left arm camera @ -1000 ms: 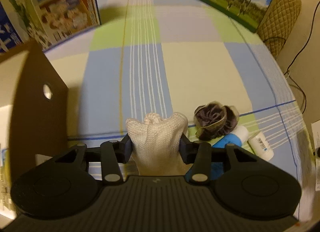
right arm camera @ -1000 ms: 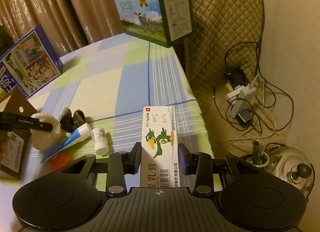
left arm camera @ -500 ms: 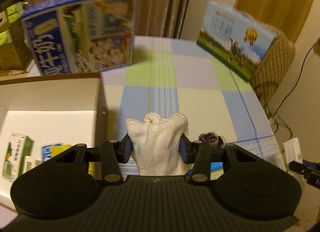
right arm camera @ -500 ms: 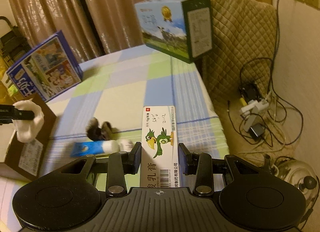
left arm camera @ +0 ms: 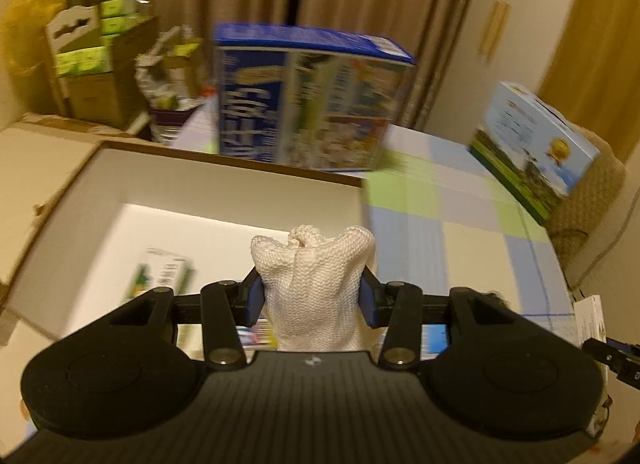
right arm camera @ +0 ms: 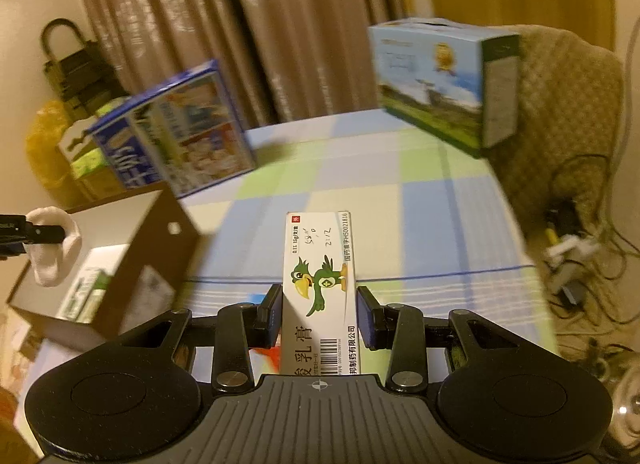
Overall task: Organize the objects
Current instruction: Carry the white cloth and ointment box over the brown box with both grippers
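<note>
My left gripper (left arm camera: 312, 300) is shut on a white knitted cloth bundle (left arm camera: 316, 284), held above the open cardboard box (left arm camera: 224, 180). A green and white medicine carton (left arm camera: 164, 276) lies on the box floor. My right gripper (right arm camera: 316, 316) is shut on a white ointment carton with a green bird (right arm camera: 320, 288), held over the checked tablecloth (right arm camera: 400, 204). In the right wrist view the box (right arm camera: 160, 240) stands at the left with the cloth bundle (right arm camera: 52, 256) hanging over it. The ointment carton (left arm camera: 588, 320) shows at the far right edge of the left wrist view.
A blue milk carton case (left arm camera: 312, 96) stands behind the box. A light blue case with a meadow print (left arm camera: 532, 144) stands at the table's far right, against a quilted chair (right arm camera: 560, 104). Cables and a power strip (right arm camera: 572, 248) lie on the floor to the right.
The left gripper has carried the cloth bundle up from the table and leftward over the open box. The right gripper has lifted and turned left with the ointment carton.
</note>
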Motion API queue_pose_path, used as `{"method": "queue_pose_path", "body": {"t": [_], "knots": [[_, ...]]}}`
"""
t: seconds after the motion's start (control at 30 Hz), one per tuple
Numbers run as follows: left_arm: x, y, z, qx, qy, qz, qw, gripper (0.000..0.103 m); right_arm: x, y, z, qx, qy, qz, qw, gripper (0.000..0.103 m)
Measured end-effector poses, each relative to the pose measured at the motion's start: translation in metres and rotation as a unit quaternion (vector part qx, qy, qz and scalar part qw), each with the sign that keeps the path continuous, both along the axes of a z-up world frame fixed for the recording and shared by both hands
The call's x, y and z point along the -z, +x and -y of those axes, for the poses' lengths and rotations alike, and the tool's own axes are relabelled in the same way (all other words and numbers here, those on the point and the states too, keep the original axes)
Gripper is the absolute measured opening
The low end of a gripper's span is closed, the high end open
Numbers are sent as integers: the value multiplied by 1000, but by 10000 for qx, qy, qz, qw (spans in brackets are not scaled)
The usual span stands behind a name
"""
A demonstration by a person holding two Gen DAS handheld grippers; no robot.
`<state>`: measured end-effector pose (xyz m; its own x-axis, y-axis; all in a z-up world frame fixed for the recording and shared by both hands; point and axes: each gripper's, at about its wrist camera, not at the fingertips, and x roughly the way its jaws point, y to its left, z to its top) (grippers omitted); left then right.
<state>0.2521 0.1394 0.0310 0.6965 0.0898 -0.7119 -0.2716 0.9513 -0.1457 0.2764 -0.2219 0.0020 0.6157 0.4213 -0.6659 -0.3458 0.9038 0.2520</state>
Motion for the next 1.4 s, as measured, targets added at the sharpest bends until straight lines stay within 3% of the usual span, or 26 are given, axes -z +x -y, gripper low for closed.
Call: {"method": "queue_pose_path", "body": {"t": [0.3,0.57,0.77,1.03,1.4], "knots": [[-4,-43,-84,-728,176,-32,9972,41,-3,-10,-95,-918,270,-56,9954,35],[4,-55,-134,-930,354,-163,9949,41,-5,-9,-185,-1670,391,46,9852,35],[15,-34,-156,-800,412,-289,9955,41,5,5,-243,-1955,252,19,9804,35],[38,11,-173,-554,612,-604,9948,41,30,36,-297,-1959,-366,0,9799,35],[65,54,-184,-228,681,-912,9932,42,62,74,-332,-1865,-1192,-108,9751,35]]}}
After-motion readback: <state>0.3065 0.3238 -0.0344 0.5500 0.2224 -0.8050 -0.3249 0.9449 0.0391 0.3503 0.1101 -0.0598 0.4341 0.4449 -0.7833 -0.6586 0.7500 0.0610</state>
